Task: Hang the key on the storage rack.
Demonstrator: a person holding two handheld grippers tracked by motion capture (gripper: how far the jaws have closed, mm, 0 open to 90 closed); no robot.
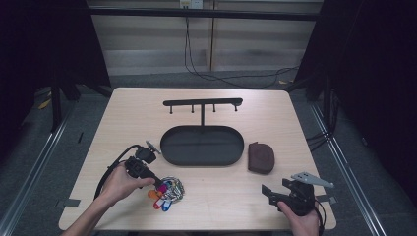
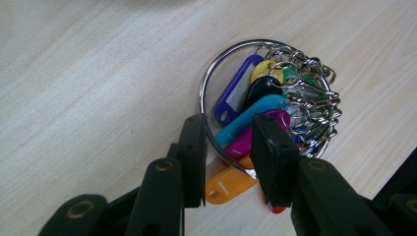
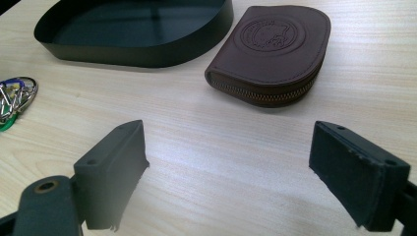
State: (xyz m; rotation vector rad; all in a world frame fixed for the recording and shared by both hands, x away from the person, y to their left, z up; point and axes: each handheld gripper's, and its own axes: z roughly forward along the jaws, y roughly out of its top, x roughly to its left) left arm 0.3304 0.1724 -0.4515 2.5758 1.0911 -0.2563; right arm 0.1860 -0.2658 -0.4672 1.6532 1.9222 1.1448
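Observation:
A large metal key ring (image 1: 170, 190) with several coloured plastic tags and a tangle of small rings lies on the wooden table, front left of centre. My left gripper (image 1: 162, 186) reaches it from the left. In the left gripper view the key ring (image 2: 295, 93) lies under my left gripper (image 2: 228, 142), whose jaws straddle its near rim and the cyan and magenta tags. A gap shows beside the wire, so the jaws are open. My right gripper (image 1: 268, 192) rests near the front right edge. It stands wide open over bare table (image 3: 226, 167).
A black oval tray (image 1: 164, 145) (image 3: 137, 49) sits mid-table, with a black hook rack (image 1: 202, 103) standing behind it. A brown zipped leather pouch (image 1: 260, 157) (image 3: 273, 49) lies to the right of the tray, beyond my right gripper. Cables run on the floor past the far edge.

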